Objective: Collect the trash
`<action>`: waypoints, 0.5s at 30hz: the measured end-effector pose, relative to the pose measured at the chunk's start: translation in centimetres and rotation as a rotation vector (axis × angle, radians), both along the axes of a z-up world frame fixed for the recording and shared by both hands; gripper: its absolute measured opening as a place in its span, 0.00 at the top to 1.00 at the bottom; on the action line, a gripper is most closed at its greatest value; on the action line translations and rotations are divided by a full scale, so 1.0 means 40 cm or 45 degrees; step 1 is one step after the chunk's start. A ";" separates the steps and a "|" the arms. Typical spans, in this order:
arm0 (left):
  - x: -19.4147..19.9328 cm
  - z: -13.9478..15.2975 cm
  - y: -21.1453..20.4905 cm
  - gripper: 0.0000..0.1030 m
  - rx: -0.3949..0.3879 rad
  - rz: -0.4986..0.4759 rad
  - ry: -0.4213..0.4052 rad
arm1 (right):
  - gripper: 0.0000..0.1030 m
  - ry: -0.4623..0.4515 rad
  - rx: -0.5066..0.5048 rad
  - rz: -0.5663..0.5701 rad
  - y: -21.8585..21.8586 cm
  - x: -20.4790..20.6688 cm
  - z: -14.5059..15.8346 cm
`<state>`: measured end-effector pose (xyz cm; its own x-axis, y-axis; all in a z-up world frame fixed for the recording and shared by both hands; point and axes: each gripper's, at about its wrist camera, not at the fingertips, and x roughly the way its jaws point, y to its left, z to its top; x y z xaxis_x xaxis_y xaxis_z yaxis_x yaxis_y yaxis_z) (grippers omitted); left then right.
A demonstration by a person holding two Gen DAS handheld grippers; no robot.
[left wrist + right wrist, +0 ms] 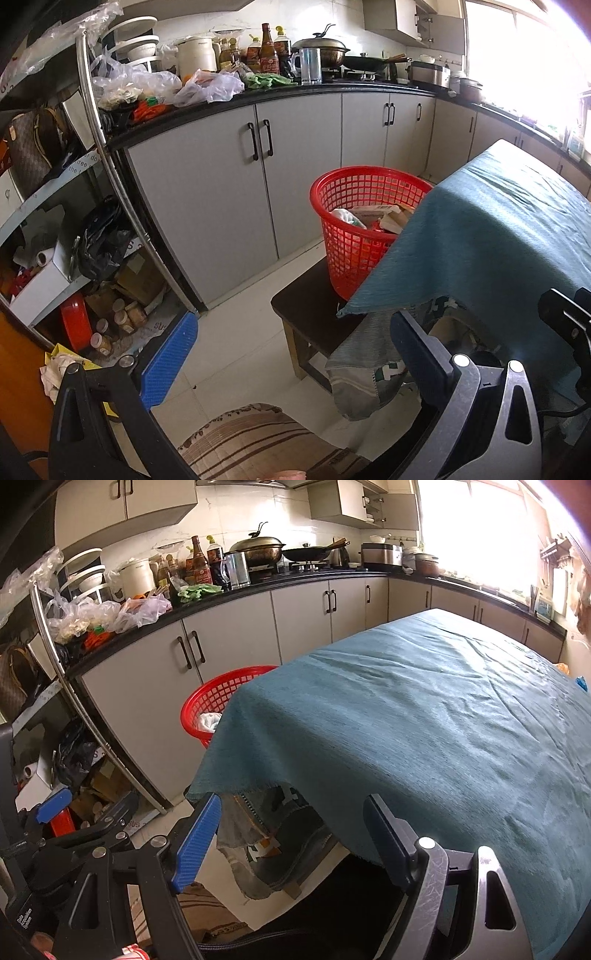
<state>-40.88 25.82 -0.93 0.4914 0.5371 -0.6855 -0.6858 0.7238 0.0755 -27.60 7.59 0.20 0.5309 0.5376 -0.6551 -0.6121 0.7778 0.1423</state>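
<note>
Right now the red basket (360, 229) is my landmark: it stands on a dark low stool (314, 310) just beside the grey cabinet doors (236, 177), and it already holds paper and wrappers, so I judge it to be the place where the trash goes. From the left gripper (291, 354) the basket lies ahead and slightly to the right, with nothing between; from the right gripper (291, 834) it lies ahead and to the left, half hidden behind the hanging corner of the teal cloth (424, 720) that covers the tabletop. I judge the left hand the nearer of the 2. Both pairs of jaws stand wide apart and have hold of nothing. What I cannot find is loose trash to pick up: the cloth on the basket's right looks bare from the right wrist view, apart from a small blue scrap (580, 684) at its far edge, too small and too washed out by the window glare to name. Crumpled paper (55, 373) lies low on the basket's left, near the shelf rack (92, 110), partly cut off by my left jaws. Under the cloth, a grey patterned rag (360, 369) hangs down and the space behind it is dark.
</note>
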 end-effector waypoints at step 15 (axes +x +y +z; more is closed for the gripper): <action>0.020 -0.016 0.037 0.00 -0.008 0.022 0.044 | 0.19 -0.006 -0.004 0.048 0.040 0.038 0.001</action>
